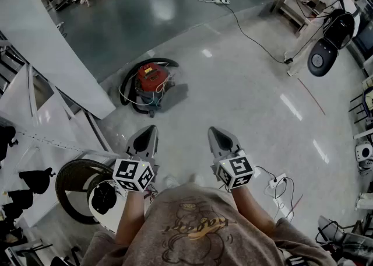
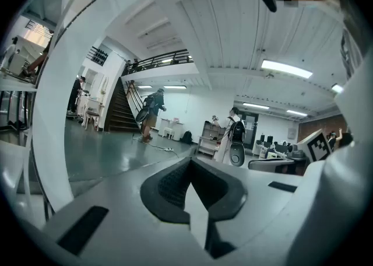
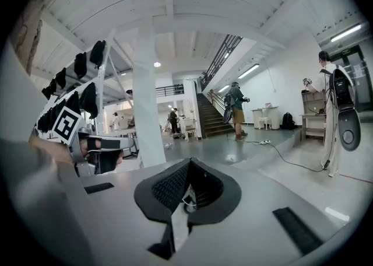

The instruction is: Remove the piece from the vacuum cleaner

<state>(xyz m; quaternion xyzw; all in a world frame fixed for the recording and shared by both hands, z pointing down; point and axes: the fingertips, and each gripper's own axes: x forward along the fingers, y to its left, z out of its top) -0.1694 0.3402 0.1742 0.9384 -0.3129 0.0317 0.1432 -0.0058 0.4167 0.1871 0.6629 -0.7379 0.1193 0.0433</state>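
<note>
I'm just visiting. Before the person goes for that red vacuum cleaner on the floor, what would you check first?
1. Left gripper empty: ok, jaws together with nothing between them.
2. Right gripper empty: ok, the same.
3. Jaws open, ready to grasp: not ok, both are shut.
4. Vacuum cleaner in sight: ok, it stands on the floor ahead, apart from both grippers.
5. Which piece comes off: cannot tell. A black hose curls around the vacuum cleaner, but its joints are too small to see.
6. Trip hazards: ok. The power strip and its cables lie off to the right, not on the way to the vacuum cleaner.
</note>
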